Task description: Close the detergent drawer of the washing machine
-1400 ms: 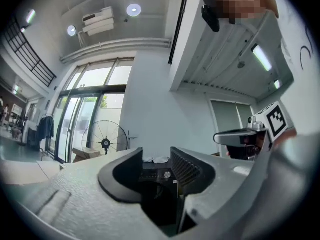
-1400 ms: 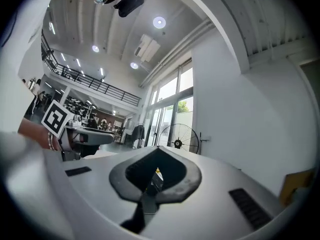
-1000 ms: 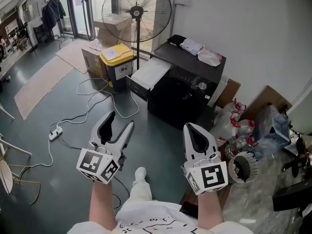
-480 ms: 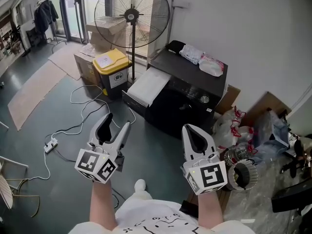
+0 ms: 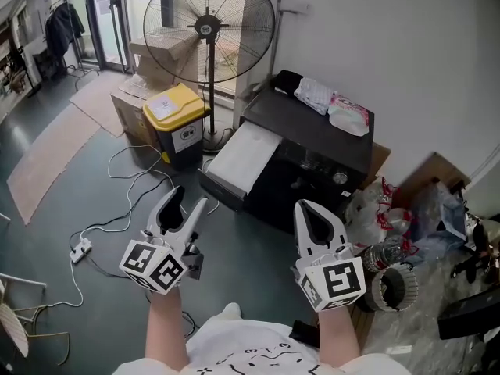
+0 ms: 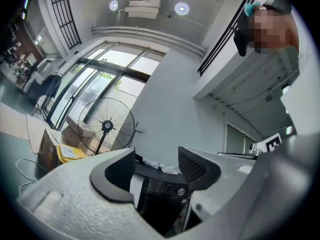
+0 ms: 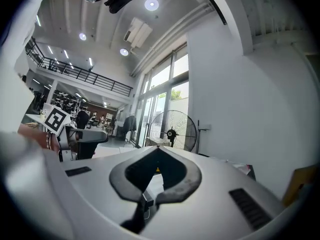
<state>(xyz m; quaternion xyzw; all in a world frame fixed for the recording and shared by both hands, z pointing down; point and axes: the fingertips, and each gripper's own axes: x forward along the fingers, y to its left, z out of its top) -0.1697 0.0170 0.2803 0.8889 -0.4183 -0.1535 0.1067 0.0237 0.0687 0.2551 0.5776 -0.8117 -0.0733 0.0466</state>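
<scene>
Short of the washing machine (image 5: 320, 166), the left tool (image 5: 190, 200) hangs with jaws wide and empty, the right tool (image 5: 311, 208) pinched shut on nothing. Ahead, the white detergent drawer (image 5: 241, 158) juts from the machine's front, long axis pointing out toward the left tool.

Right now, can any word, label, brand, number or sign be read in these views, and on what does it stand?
No text is legible in any view.
Label on the yellow-lidded bin: too small to read.
Panel of the washing machine: markings blurred.
Packets on top of it: red print, too small.
Shirt print: cut off, unreadable.
</scene>
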